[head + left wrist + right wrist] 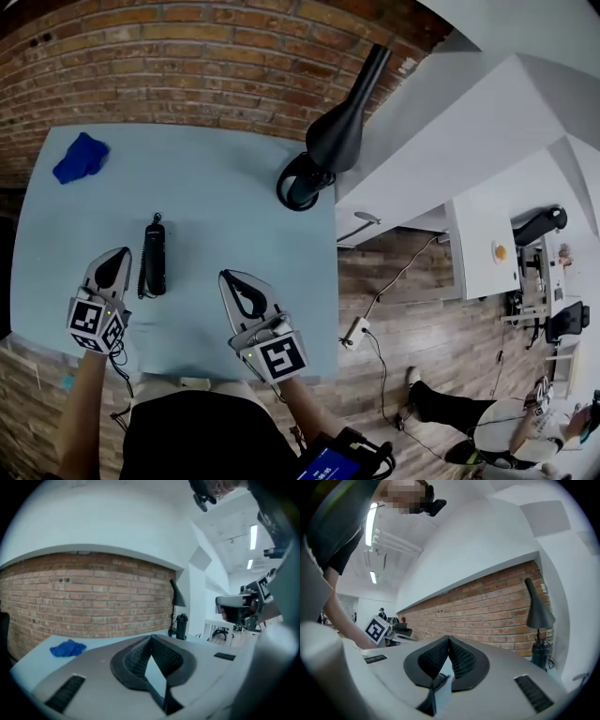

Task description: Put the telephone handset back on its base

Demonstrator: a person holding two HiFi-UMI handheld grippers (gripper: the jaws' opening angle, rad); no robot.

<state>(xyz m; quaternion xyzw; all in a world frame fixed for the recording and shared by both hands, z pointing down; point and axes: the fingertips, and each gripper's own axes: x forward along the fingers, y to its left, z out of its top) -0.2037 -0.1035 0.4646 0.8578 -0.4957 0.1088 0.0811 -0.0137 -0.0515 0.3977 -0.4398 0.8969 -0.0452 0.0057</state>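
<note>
The black telephone lies on the light blue table, a long slim shape with a coiled cord along its left side. I cannot tell the handset apart from its base. My left gripper rests just left of the phone, jaws shut with nothing between them; in the left gripper view its tips meet. My right gripper sits to the right of the phone, apart from it, also shut and empty, tips touching. The phone does not show in either gripper view.
A blue cloth lies at the table's far left corner. A black desk lamp stands at the far right edge. A brick wall runs behind the table. White desks stand to the right.
</note>
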